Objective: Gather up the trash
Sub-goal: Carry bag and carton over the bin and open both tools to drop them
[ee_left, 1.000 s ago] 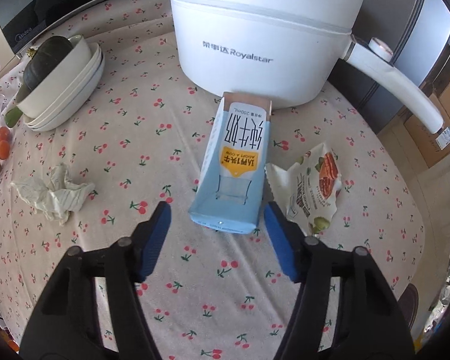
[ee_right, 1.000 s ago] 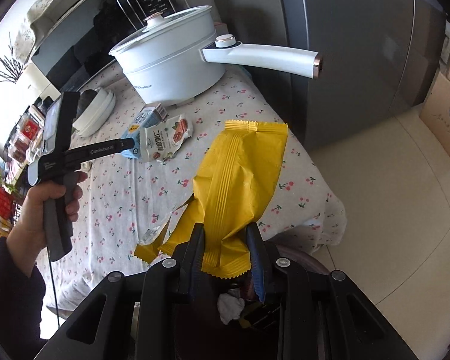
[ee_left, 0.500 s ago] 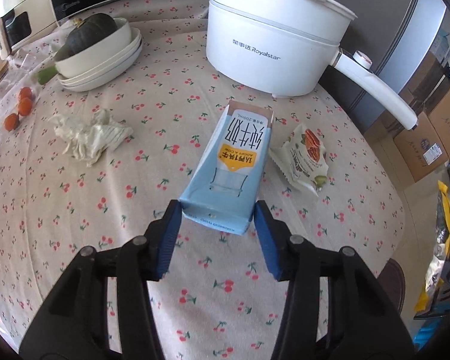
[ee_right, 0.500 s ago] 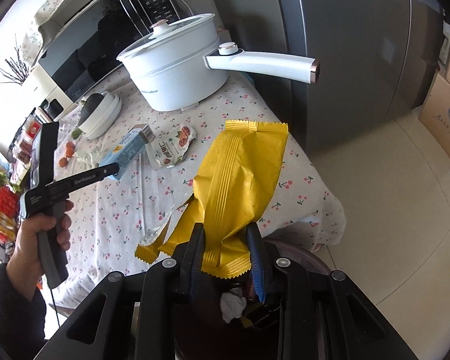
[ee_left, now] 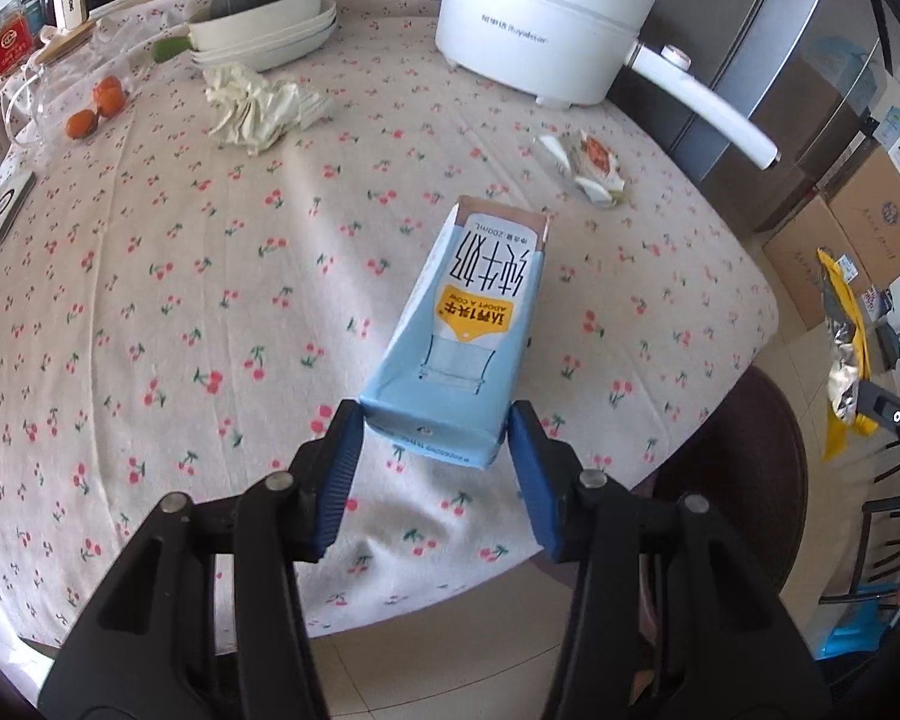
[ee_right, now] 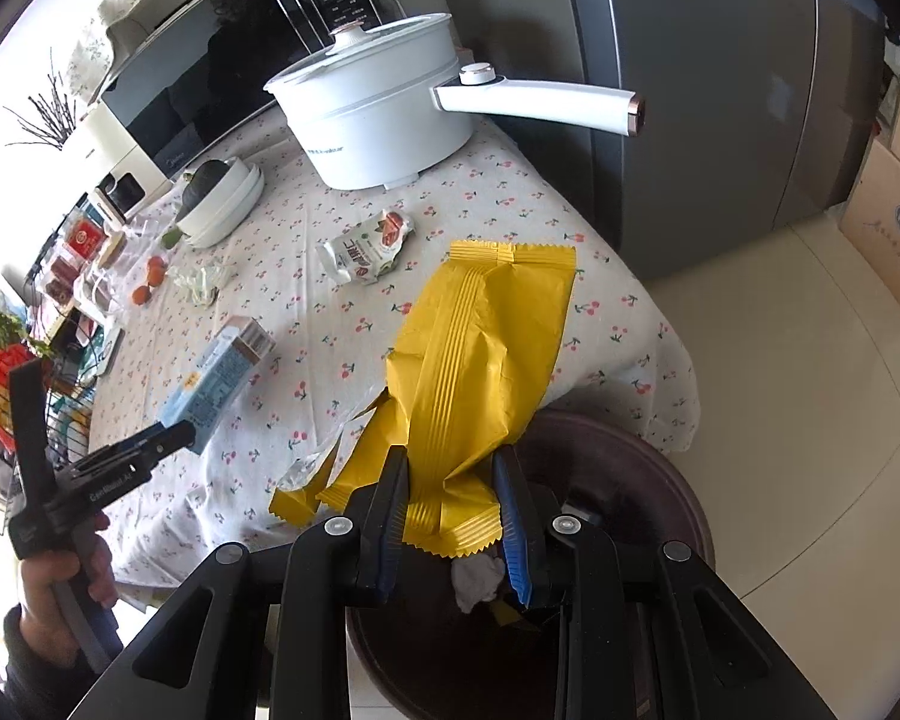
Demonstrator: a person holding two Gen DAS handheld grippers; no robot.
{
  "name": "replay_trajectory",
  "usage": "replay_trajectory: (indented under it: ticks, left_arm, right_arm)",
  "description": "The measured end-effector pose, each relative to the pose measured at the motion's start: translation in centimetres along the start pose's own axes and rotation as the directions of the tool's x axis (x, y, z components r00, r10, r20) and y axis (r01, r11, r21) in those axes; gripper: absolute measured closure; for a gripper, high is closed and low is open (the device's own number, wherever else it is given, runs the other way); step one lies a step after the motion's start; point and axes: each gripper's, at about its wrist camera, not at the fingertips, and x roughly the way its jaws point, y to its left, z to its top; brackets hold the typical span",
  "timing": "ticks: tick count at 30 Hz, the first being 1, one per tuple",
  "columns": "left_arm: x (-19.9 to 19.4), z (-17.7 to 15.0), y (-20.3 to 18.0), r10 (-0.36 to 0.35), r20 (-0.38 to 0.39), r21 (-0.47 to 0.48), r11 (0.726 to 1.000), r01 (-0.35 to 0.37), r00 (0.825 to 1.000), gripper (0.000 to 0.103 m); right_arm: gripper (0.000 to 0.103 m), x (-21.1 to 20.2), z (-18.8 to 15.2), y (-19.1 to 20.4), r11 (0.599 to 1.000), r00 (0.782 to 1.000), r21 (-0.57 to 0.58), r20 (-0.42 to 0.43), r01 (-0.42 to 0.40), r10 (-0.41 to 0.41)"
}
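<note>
I am holding the left gripper (ee_left: 435, 456) closed on the base end of a light blue milk carton (ee_left: 471, 336), the blue pads pressing its two sides. The carton's long axis is running straight out ahead of that gripper, brown top end pointing away, and it is hanging above the near part of the cherry-print table (ee_left: 150, 300). Its printing is reading "ADOPT A COW" on a yellow badge and "200mL" near the top, with large Chinese characters between.

Further back on the table a crumpled tissue (ee_left: 255, 108) is lying to the left, a small snack packet (ee_left: 591, 165) to the right, and behind them a white pot (ee_left: 540, 18) is carrying the name "Royalstar". A microwave at the back edge is showing "Midea".

To the right, I am keeping the right gripper (ee_right: 459, 519) nearly shut on the lower end of a yellow wrapper (ee_right: 480, 360), whose length is rising up and away from the jaws. The dark round bin (ee_right: 630, 480) is sitting on the floor directly below this gripper, just off the table's edge, with some white scrap already inside. So the right hand is much the nearer one to the bin; the carton is lying well to its left and, by my reckoning, needs carrying rightward past the table edge before letting go.
</note>
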Motion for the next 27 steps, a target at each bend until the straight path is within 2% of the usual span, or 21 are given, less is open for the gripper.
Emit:
replay_trajectory:
  ticks: [6,9,14,15,16,18,19,21,27]
  left_arm:
    - [0.4,-0.7,0.2,-0.042,-0.038,0.057,0.997,0.044,0.998,0.050]
    - [0.0,-0.1,-0.1,-0.078,-0.019,0.049,0.996,0.079,0.997,0.031]
    - [1.3,1.3,-1.0,-0.029,-0.013,0.087,0.996,0.030,1.000,0.029]
    - [1.6,1.4,-1.0,-0.022,-0.011,0.088,0.996,0.022,1.000,0.030]
    - [2.0,1.5,-0.9,-0.017,-0.008,0.083,0.996,0.018,1.000,0.040]
    - [2.2,1.6,-0.5,-0.036,-0.007,0.056,0.998,0.036,0.999,0.045]
    - [2.1,1.6,-0.4,-0.047,-0.002,0.039,0.998,0.047,0.999,0.051]
    - [1.7,1.6,-0.6,-0.050,0.011,0.026,0.998,0.050,0.999,0.052]
    - [-0.5,0.3,-2.6,-0.073,0.065,0.068,0.995,0.069,0.995,0.052]
  right_arm:
    - [0.074,0.7,-1.3,0.1,1.000,1.000,0.008,-0.026,0.004,-0.004]
    - [0.074,0.9,-1.4,0.0,1.000,0.999,0.007,-0.033,0.014,-0.013]
    - [0.074,0.8,-1.5,-0.6,1.000,0.999,0.008,-0.036,0.027,-0.027]
    - [0.074,0.9,-1.5,-0.7,1.000,0.999,0.007,-0.038,0.030,-0.030]
    - [0.074,0.9,-1.6,-0.7,0.999,0.999,0.005,-0.041,0.033,-0.033]
    - [0.074,1.0,-1.6,-0.7,0.999,0.998,0.000,-0.043,0.036,-0.036]
    - [0.074,1.0,-1.7,-0.7,0.999,0.998,-0.003,-0.044,0.036,-0.036]
    - [0.074,0.9,-1.8,-0.8,0.999,0.998,-0.010,-0.046,0.037,-0.037]
    - [0.074,0.7,-2.6,-1.6,0.999,0.998,-0.018,-0.049,0.043,-0.044]
